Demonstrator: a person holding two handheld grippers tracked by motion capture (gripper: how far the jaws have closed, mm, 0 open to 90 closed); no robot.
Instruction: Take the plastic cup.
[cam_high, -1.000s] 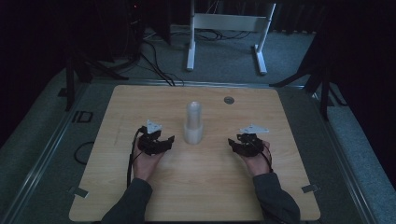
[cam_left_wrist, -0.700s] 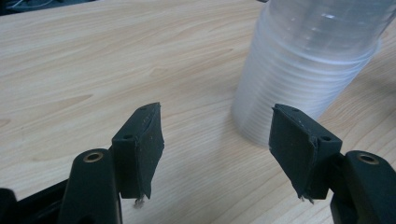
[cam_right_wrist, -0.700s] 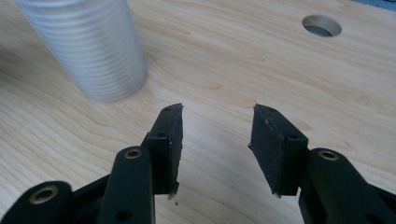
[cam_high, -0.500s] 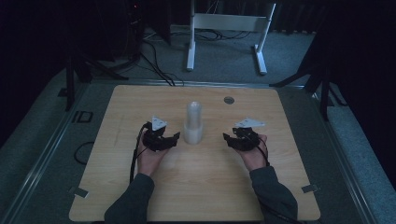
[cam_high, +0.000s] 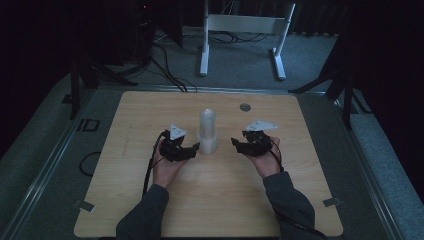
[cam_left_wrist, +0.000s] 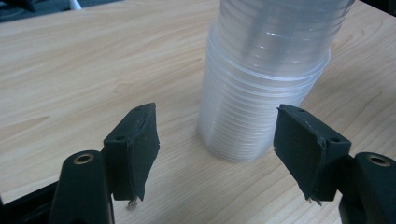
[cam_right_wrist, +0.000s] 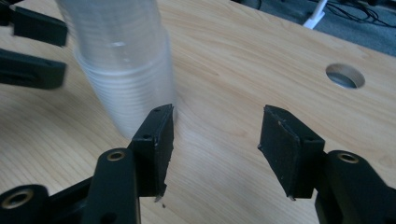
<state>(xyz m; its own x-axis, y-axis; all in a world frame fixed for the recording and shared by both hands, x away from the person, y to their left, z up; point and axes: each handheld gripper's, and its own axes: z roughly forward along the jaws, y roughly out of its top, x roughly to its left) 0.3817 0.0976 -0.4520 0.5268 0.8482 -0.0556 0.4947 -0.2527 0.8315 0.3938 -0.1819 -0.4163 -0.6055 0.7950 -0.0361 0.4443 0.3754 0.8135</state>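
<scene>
Cups (cam_high: 207, 131), nested clear stack, upright mid-table. Left gripper (cam_left_wrist: 217, 154), jaws spread, with stack base at 12 o'clock: centre, then close gently. Right gripper (cam_right_wrist: 215, 149), jaws spread too, stack at 10 o'clock: swing round, take upper cups squarely.

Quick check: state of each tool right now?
Left tool: open, holding nothing, jaws either side of the cup stack.
Right tool: open, holding nothing, beside the stack.
</scene>
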